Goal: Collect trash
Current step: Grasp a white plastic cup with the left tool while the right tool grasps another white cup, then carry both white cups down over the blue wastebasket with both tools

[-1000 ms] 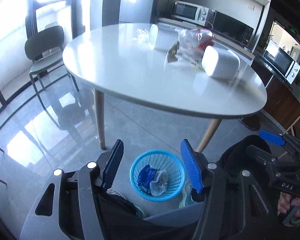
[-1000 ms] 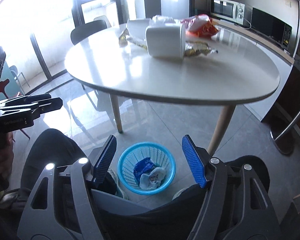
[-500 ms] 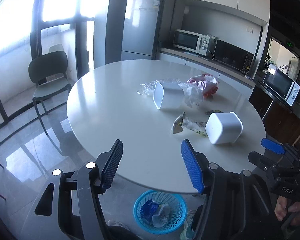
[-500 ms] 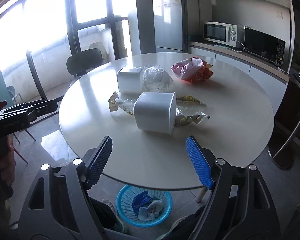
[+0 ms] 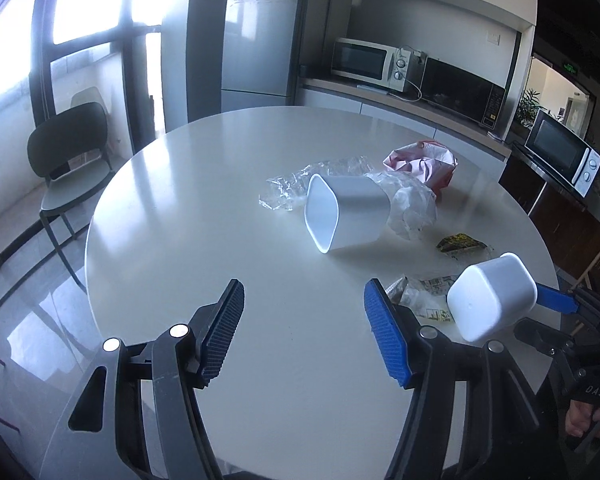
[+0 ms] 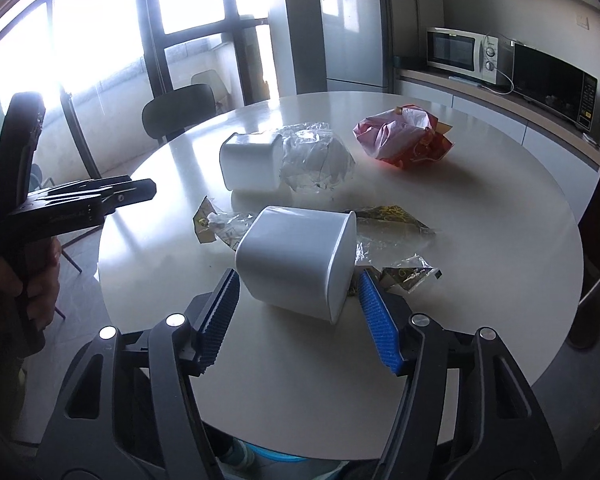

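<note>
Trash lies on a round white table (image 5: 204, 216). Two white plastic cups lie on their sides: the far cup (image 5: 346, 212) (image 6: 250, 168) and the near cup (image 5: 490, 306) (image 6: 296, 262). Clear crumpled plastic (image 5: 410, 206) (image 6: 316, 160), a red and pink bag (image 5: 424, 164) (image 6: 400, 140) and small foil wrappers (image 5: 460, 244) (image 6: 392, 220) lie around them. My left gripper (image 5: 304, 336) is open and empty over the table's near part. My right gripper (image 6: 298, 318) is open, its fingers either side of the near cup, not touching it.
A black chair (image 5: 70, 148) stands left of the table. A fridge (image 5: 260, 40) and microwaves (image 5: 370, 64) on a counter line the back. A sliver of the blue basket (image 6: 276, 456) shows under the table's near edge.
Both grippers have risen from floor level, where they looked down at the blue basket, to above the table. The right gripper has closed in on the near cup.
</note>
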### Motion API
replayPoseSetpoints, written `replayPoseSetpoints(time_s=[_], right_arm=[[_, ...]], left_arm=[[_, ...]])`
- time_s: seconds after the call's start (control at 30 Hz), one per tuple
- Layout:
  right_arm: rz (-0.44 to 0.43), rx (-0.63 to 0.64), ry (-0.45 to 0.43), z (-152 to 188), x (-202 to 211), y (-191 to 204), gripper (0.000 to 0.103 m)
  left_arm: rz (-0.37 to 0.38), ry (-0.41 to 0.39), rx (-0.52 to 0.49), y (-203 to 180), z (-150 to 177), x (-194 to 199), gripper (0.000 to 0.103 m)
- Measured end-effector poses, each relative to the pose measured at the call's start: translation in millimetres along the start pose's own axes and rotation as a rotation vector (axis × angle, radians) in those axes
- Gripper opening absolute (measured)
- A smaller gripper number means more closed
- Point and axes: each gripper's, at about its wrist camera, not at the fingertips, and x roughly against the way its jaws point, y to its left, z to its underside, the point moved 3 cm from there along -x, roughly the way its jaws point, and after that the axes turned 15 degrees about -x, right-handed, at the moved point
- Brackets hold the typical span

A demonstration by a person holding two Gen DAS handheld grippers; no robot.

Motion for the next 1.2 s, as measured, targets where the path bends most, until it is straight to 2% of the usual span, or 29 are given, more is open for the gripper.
replayPoseSetpoints(time_s=[0.2, 0.37, 0.57, 0.63, 0.7, 0.73, 0.8, 1.03, 1.2], right_arm=[[-0.040, 0.001, 0.050, 1, -11, 5, 0.040], [-0.074, -0.010, 0.086, 3, -16, 8, 0.021], [-0.094, 0.010, 0.089, 1, -15, 16, 0.008], [-0.098, 0.023, 0.084, 1, -15, 18, 0.004], [-0.099, 0.027, 0.074, 0, -14, 17, 0.004], [-0.098, 0.025, 0.069, 0, -14, 16, 0.004], [-0.095, 0.020, 0.059, -1, -15, 13, 0.004], [-0.056, 0.039, 0.011, -15, -22, 5, 0.003], [-0.050, 0.038, -0.030, -25, -12, 3, 0.003]], left_arm=[[0.045, 0.041, -0.075, -4, -20, -33, 0.062], [0.105, 0.068, -0.111, -5, -31, -55, 0.063], [0.183, 0.075, -0.178, -13, -43, -76, 0.062], [0.212, 0.066, -0.198, -16, -44, -79, 0.052], [0.234, 0.057, -0.206, -20, -45, -81, 0.030], [0.248, 0.057, -0.202, -22, -45, -83, 0.025], [0.252, 0.045, -0.193, -27, -46, -83, 0.003], [0.192, 0.011, -0.145, -32, -48, -73, 0.003], [0.155, 0.006, -0.099, -25, -46, -55, 0.003]])
